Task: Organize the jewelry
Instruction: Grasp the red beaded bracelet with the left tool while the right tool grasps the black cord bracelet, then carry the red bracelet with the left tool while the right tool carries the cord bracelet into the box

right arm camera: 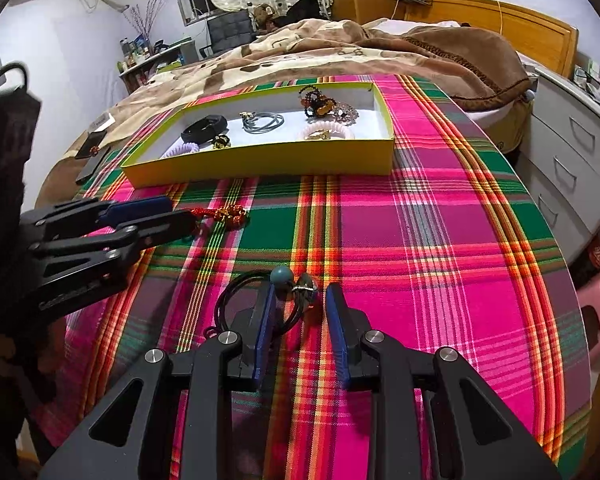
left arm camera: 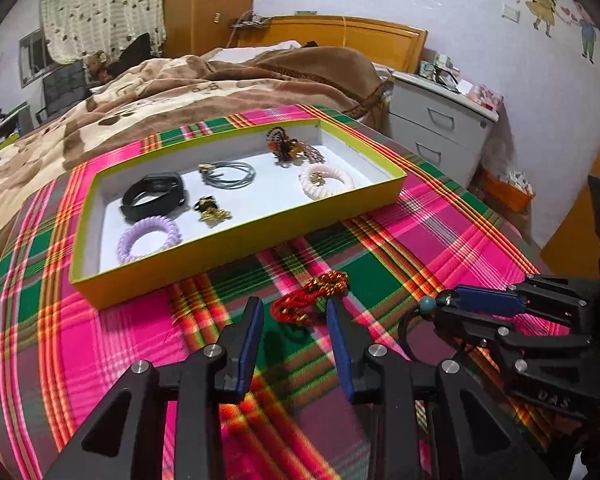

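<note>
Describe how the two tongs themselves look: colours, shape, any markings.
Both the left tongs and the right tongs are matt black frames with triangular cut-outs and round silver screw heads. Each finger carries a flat blue pad. Raised lettering shows on one body, too blurred to read. No sleeve is visible.

Bracelets point(left arm camera: 150, 236) lie in the tray point(left arm camera: 236, 242); knotted cord point(left arm camera: 312, 296) seemingly before it.
</note>
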Available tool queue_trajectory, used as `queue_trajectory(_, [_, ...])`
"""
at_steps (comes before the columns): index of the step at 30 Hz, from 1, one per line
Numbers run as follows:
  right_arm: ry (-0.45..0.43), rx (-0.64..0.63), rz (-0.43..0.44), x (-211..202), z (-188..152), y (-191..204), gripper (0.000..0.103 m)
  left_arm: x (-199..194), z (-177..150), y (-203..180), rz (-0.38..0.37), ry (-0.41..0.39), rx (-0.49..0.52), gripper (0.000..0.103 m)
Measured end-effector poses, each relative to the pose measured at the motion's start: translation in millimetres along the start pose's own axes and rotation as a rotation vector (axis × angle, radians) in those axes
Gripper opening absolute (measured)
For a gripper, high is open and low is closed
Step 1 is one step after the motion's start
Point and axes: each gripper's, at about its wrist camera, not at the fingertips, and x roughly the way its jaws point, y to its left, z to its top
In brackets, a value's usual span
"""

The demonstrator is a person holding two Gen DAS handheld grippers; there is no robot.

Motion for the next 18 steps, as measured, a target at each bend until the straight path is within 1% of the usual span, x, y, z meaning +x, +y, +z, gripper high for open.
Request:
queue_trajectory(1, [0.0, -0.003, -0.005, 0, 0, 0, 0.019, 3, 2, 0, 0.0, 0.007, 0.002, 0.032])
queue_trajectory(3, [0.0, -0.008, -0.012, 0, -1, 0, 0.014, 8, 4, -1, 0.004, 0.016, 0.01, 0.032])
queue_trajectory(11, [-0.003, -0.005, 0.002, -3, -3, -2, 0.014, 21, 8, -7, 0.001, 0.052, 0.046, 0.032])
queue_trajectory(13, [-0.003, -0.003, 0.003, -3, -3, -2, 0.014, 22, 8, -9, 0.012, 0.059, 0.057, 0.032])
queue_trajectory(16, [-0.003, -0.002, 0.004, -3, -3, -2, 0.014, 22, 7, -13, 0.021, 0.059, 0.068, 0.022])
queue_trajectory(18, [-0.006, 0.001, 0.005, -4, -3, -2, 0.014, 21, 7, -14, 0.024, 0.058, 0.068, 0.022])
